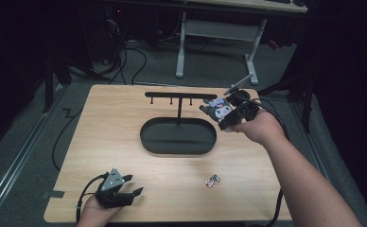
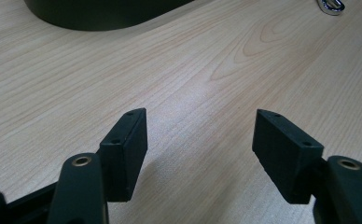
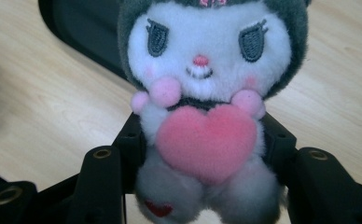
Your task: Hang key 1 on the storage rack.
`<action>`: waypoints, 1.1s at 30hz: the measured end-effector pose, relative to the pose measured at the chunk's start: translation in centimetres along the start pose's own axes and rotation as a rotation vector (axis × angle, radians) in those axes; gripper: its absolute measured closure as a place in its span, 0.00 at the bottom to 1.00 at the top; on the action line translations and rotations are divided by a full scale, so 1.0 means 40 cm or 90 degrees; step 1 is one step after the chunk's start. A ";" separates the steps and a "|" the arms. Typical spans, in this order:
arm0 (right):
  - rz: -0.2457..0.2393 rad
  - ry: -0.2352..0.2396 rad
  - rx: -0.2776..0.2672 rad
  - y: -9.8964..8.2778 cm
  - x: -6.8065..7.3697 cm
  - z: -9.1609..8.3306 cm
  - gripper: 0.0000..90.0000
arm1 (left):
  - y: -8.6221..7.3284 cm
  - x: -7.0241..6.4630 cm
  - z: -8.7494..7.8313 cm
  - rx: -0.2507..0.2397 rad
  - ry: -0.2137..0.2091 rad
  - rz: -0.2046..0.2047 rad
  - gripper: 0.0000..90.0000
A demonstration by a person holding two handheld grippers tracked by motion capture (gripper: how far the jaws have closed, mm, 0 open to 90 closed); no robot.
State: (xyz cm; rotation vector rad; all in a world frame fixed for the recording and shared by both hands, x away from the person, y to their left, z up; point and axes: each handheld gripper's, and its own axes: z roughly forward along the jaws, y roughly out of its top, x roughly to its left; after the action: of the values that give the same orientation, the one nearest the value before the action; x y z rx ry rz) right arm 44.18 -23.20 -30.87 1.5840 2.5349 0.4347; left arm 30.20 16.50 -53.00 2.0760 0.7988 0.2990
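Right tool [image 3: 202, 154] clamped the plush toy [image 3: 202, 93] above the black stand [image 1: 178, 136]; left tool [image 2: 200, 149] rested wide apart on the tabletop [image 2: 216, 70].

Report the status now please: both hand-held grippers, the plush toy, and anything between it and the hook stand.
Right hand-held gripper shut on plush toy, raised beside hook stand. Left hand-held gripper open, empty, low over table. Nothing blocking the hooks; metal clip lies apart.
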 end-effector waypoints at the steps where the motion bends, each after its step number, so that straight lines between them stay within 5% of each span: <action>1: 0.005 -0.002 0.000 0.006 -0.002 -0.003 0.54 | 0.000 0.000 0.000 0.000 0.000 0.000 0.40; 14: 0.016 -0.022 -0.031 0.061 -0.016 -0.003 0.54 | 0.000 0.003 -0.002 0.002 0.001 0.003 0.40; 24: 0.042 -0.013 -0.027 -0.009 -0.067 0.041 0.54 | -0.001 0.001 0.003 0.008 0.000 0.006 0.40; 33: 0.035 0.011 -0.013 -0.053 -0.071 0.114 0.53 | -0.002 -0.004 0.009 0.014 -0.002 0.009 0.40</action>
State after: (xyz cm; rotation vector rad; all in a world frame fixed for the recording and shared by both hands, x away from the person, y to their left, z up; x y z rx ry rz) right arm 44.76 -25.79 -36.01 1.6529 2.4953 0.4813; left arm 30.21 16.18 -53.29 2.1035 0.7889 0.2960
